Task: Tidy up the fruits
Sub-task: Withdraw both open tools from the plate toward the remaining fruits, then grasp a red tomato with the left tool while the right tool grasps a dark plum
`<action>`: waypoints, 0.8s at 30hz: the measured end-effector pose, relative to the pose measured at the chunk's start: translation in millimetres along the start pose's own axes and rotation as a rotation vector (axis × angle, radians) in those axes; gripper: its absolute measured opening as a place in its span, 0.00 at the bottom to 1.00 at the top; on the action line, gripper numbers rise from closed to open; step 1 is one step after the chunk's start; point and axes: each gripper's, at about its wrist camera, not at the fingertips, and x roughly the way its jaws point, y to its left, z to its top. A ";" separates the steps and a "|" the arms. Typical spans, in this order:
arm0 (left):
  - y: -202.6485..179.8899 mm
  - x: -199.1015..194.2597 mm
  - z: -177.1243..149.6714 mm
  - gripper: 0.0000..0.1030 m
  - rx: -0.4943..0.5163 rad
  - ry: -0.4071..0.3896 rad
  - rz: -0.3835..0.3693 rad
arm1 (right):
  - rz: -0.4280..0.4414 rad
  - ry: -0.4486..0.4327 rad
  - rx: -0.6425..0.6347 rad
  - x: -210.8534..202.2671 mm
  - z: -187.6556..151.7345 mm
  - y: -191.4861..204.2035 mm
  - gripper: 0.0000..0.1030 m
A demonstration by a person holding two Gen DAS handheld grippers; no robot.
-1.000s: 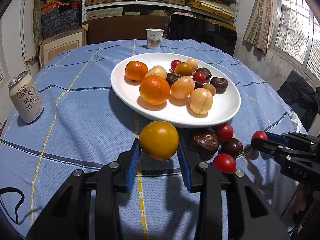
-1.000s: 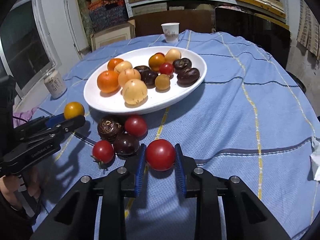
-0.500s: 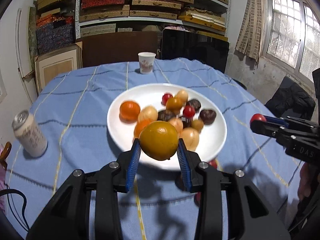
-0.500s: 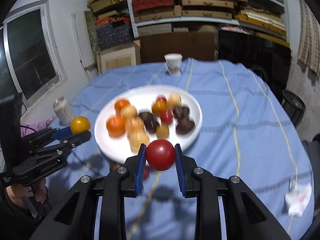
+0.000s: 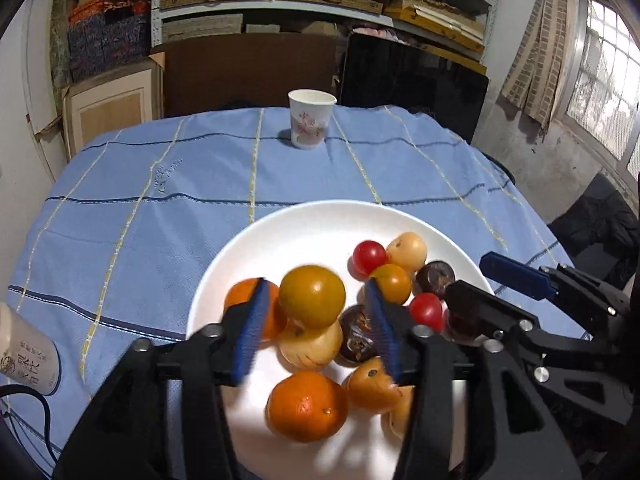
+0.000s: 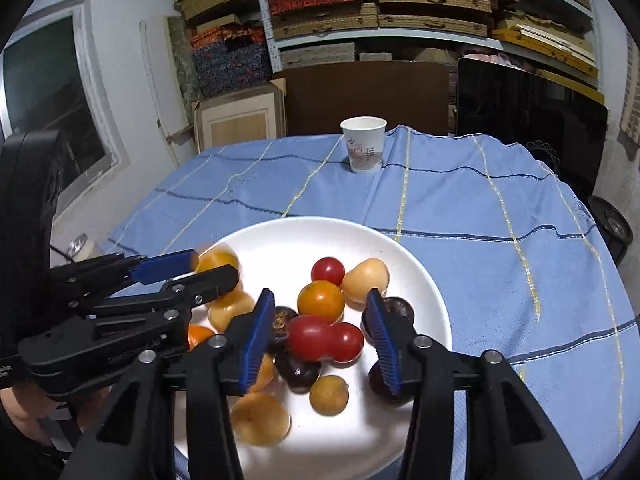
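I had both grippers over the white plate (image 5: 256, 236). The left gripper (image 5: 316, 330) stood wide, its fingers clear of the yellow-orange fruit (image 5: 312, 296) between them, which sat blurred on the pile just below. The right gripper (image 6: 320, 334) was wide too, the red tomato (image 6: 308, 338) loose between its fingers beside another. I judged both fruits light, smooth, round and prone to rolling; the tomato is soft, so grip it gently across its middle.
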 end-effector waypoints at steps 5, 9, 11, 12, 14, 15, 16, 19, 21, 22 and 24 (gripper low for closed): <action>6.1 -32.8 -6.4 0.71 -0.014 -0.077 0.006 | 0.001 -0.019 0.021 -22.9 -10.9 -3.6 0.47; 9.4 -65.2 -34.0 0.73 -0.011 -0.079 -0.001 | 0.007 -0.014 0.038 -53.1 -35.2 -4.2 0.51; 7.9 -76.1 -54.6 0.73 0.006 -0.063 0.000 | 0.023 0.003 0.034 -68.0 -56.3 -1.1 0.53; 6.9 -79.6 -65.7 0.73 0.013 -0.047 -0.006 | 0.035 0.021 0.024 -74.2 -70.6 2.6 0.53; 0.6 -87.0 -93.7 0.73 0.045 0.001 -0.031 | 0.042 0.032 0.007 -82.8 -93.0 7.8 0.53; -5.7 -89.6 -106.6 0.73 0.074 0.017 -0.038 | 0.035 0.029 0.005 -86.5 -101.6 8.3 0.53; -11.3 -91.3 -116.4 0.73 0.099 0.023 -0.039 | 0.028 0.024 0.015 -91.2 -113.7 7.2 0.53; -37.9 -98.1 -148.0 0.73 0.180 0.028 -0.047 | 0.029 0.010 0.088 -96.7 -135.4 -5.3 0.53; -56.7 -97.4 -162.5 0.73 0.231 0.035 -0.046 | 0.007 0.018 0.141 -94.6 -146.6 -15.3 0.54; -63.5 -95.7 -167.3 0.72 0.253 0.036 -0.039 | 0.008 0.037 0.162 -92.0 -149.2 -18.6 0.54; -72.1 -90.7 -171.6 0.64 0.269 0.045 -0.034 | 0.006 0.041 0.193 -91.4 -152.0 -24.3 0.54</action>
